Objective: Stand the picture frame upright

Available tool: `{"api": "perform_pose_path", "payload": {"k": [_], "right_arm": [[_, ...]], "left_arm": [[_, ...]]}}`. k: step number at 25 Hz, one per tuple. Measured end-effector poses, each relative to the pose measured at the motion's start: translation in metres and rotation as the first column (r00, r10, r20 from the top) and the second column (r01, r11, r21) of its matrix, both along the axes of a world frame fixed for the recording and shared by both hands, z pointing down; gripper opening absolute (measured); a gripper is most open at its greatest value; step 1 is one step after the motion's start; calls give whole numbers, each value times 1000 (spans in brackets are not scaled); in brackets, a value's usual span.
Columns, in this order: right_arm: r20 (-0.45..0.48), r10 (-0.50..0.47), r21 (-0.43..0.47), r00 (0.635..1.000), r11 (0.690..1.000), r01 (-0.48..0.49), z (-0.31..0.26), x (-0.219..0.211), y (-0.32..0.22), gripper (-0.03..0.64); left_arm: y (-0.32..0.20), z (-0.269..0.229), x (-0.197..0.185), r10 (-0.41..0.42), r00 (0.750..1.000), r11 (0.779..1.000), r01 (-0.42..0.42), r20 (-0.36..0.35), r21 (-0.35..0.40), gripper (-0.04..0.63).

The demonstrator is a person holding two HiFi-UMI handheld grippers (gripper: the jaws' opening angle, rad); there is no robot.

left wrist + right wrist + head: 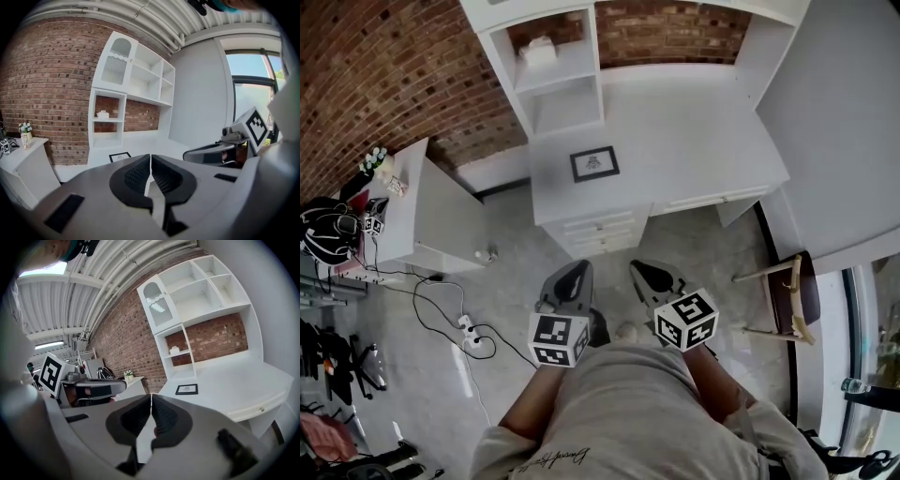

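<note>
1. Your left gripper (pixel 150 161) has its jaws closed pad to pad with nothing between them. It hangs low, close to your body.
2. Your right gripper (pixel 151 401) is the same: jaws together, empty, just beside the left one. In the head view both point at the desk (pixel 694 131) from over the floor, well apart from it.
3. The picture frame (pixel 594 163) lies flat, face up, on the left part of the desk. It is nearer the front edge than the back and sits in front of the shelf unit (pixel 567 75), above the drawers (pixel 600 230).
4. The step in hand looks like the approach, as nothing has been touched yet. Step in square to the front edge before you reach.
5. Open one gripper's jaws wide before you come down, since closed jaws only push the frame along the desk.
6. Take it by one edge, probably the far or a side one. A flat frame gives little to bite, so you may need to slide a jaw under it.
7. Use the other gripper to brace the opposite edge so the frame pivots and doesn't skate toward the shelf unit.
8. No view shows a back stand, so check for one once the frame tilts.
9. Mind the chair (pixel 792 300) on your right as you step in.
</note>
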State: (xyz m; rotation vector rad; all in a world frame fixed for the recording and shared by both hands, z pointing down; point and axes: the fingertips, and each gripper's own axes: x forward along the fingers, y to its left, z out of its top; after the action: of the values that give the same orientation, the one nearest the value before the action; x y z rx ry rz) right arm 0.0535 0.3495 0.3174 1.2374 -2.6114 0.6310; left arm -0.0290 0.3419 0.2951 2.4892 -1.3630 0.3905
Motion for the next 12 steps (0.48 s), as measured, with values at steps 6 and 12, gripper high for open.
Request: {"api": "perform_pose_path", "payload": {"k": [6, 12], "right_arm": [[-8, 6, -25, 1000, 1000, -7, 11, -1, -23, 29], [-21, 30, -31, 999, 999, -31, 15, 4, -71, 29]], "left_arm": [[-25, 12, 2, 16, 1000, 1000, -16, -5, -24, 21], [-80, 15, 4, 44, 999, 999, -44, -22, -15, 21]]}}
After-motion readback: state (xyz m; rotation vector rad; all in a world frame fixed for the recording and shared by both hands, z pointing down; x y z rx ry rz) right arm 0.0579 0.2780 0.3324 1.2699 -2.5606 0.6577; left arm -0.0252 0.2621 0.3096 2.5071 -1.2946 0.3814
